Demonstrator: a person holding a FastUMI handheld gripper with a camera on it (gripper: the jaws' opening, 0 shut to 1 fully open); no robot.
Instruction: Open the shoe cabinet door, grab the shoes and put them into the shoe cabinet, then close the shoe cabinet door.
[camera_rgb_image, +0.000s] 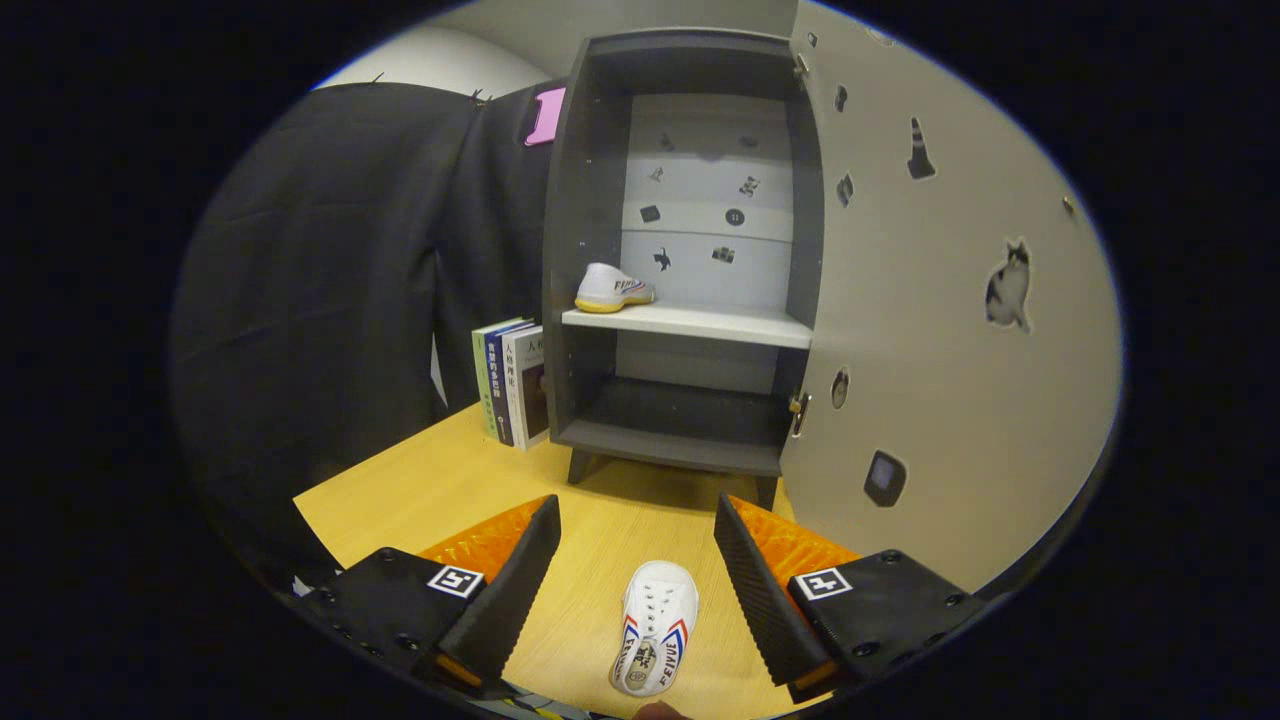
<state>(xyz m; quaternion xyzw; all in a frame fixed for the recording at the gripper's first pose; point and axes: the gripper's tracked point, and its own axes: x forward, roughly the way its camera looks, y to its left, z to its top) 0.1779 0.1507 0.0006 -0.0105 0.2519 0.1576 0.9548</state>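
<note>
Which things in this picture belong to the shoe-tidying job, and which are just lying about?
Part of the job: shoe cabinet, its open door, the shoe on the shelf, the shoe on the table between the open gripper fingers.

Just lying about: books beside the cabinet.

My jaws (636, 525) are two wedge-shaped, ribbed-faced fingers, standing apart, on boxy black matte mounts. Each mount carries a square black-and-white marker and several dark screws. Ridged orange panels back them, possibly plastic, though the curved view blurs this.
</note>
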